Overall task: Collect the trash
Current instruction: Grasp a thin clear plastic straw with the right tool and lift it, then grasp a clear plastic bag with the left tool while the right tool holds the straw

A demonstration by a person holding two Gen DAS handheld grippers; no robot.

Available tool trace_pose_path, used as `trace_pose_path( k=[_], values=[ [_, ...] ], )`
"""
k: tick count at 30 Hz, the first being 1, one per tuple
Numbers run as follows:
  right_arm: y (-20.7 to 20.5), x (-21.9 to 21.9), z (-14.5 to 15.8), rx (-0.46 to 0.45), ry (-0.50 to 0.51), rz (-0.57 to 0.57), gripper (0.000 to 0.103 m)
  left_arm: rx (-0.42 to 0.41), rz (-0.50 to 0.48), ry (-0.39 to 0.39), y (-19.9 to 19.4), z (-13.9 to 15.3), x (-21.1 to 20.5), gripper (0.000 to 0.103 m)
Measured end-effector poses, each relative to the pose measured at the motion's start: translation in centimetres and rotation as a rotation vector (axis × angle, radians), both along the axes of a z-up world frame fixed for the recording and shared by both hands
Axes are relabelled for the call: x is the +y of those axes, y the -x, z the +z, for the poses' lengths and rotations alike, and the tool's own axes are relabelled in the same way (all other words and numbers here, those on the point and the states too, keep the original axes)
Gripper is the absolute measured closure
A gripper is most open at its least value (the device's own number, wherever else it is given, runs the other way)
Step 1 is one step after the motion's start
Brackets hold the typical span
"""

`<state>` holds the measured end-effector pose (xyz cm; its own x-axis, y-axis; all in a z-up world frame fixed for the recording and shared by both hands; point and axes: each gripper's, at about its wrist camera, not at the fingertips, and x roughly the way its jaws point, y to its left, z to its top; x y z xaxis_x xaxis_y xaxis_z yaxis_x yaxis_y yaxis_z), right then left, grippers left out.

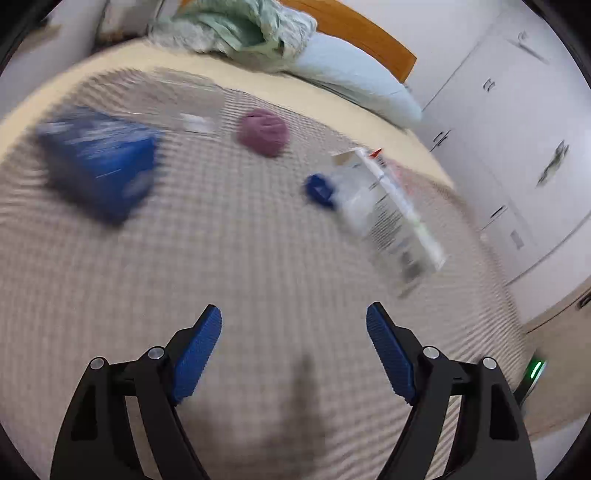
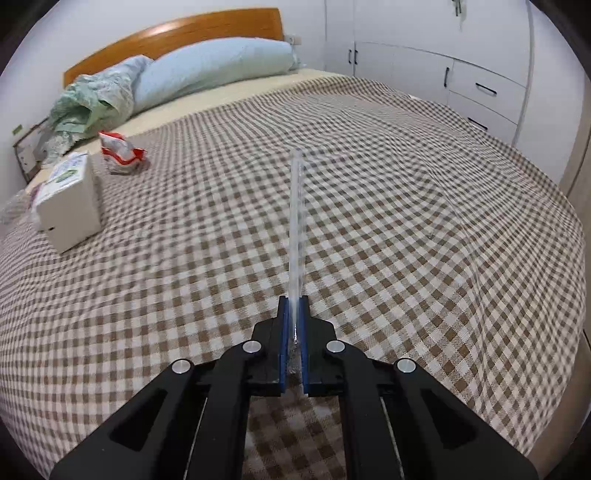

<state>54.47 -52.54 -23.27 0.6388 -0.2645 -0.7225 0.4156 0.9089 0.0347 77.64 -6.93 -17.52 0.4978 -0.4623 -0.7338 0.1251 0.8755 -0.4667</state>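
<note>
In the blurred left wrist view, trash lies on the checked bedspread (image 1: pixel 229 236): a blue box (image 1: pixel 99 162) at left, a purple crumpled ball (image 1: pixel 263 131), a clear bottle with a blue cap (image 1: pixel 319 189) and a white carton (image 1: pixel 397 218) beside it. My left gripper (image 1: pixel 293 314) hovers open over bare cover, short of all of them. In the right wrist view my right gripper (image 2: pixel 294 301) is shut on a clear plastic bag (image 2: pixel 296 221), seen edge-on and standing up from the pads. A white carton (image 2: pixel 70 199) and a red-and-white wrapper (image 2: pixel 120 149) lie far left.
A pale blue pillow (image 2: pixel 207 70) and a green quilt (image 2: pixel 88 103) lie against the wooden headboard (image 2: pixel 177 33). White cupboards and drawers (image 2: pixel 476 85) stand along the bed's right side. The bedspread's middle and right (image 2: pixel 406 221) carry no objects.
</note>
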Motion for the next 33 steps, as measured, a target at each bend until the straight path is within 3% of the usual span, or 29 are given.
trace_pose_path(
  k=[4, 7, 10, 11, 12, 14, 20, 25, 29, 33],
  values=[
    [1.9, -1.8, -0.2, -0.027, -0.082, -0.022, 0.098, 0.031, -0.045, 0.079, -6.7, 0.1, -5.6, 0.026],
    [3.0, -2.4, 0.2, -0.045, -0.096, -0.035, 0.098, 0.077, 0.003, 0.015, -10.5, -1.8, -8.8, 0.026],
    [3.1, -2.2, 0.2, -0.038, -0.085, -0.033, 0.098, 0.117, 0.053, 0.021, -12.5, -3.6, -10.2, 0.038],
    [2.9, -2.2, 0.2, -0.038, -0.090, -0.031, 0.098, 0.106, 0.055, 0.007, -12.7, -3.8, -10.5, 0.049],
    [2.9, -2.3, 0.1, -0.043, -0.099, -0.030, 0.098, 0.076, 0.053, -0.032, -12.5, -3.8, -10.8, 0.078],
    [1.9, -2.1, -0.2, -0.046, -0.107, -0.028, 0.098, 0.046, 0.026, -0.061, -11.5, -3.4, -11.0, 0.089],
    [1.6, -2.2, -0.3, -0.034, -0.114, -0.021, 0.097, -0.029, 0.023, 0.083, -0.8, 2.7, -7.3, 0.092],
    [2.8, -2.2, 1.2, -0.044, -0.138, 0.016, 0.098, -0.099, -0.027, 0.136, 11.0, 9.2, -6.4, 0.092],
    [10.8, -1.3, 5.9, -0.164, -0.111, 0.050, 0.098, -0.195, -0.159, 0.052, 19.7, 12.0, -10.2, 0.092],
    [22.7, -2.6, 7.0, -0.163, -0.067, 0.055, 0.098, -0.139, -0.373, -0.010, 27.0, 9.0, -17.8, 0.092]
  ],
)
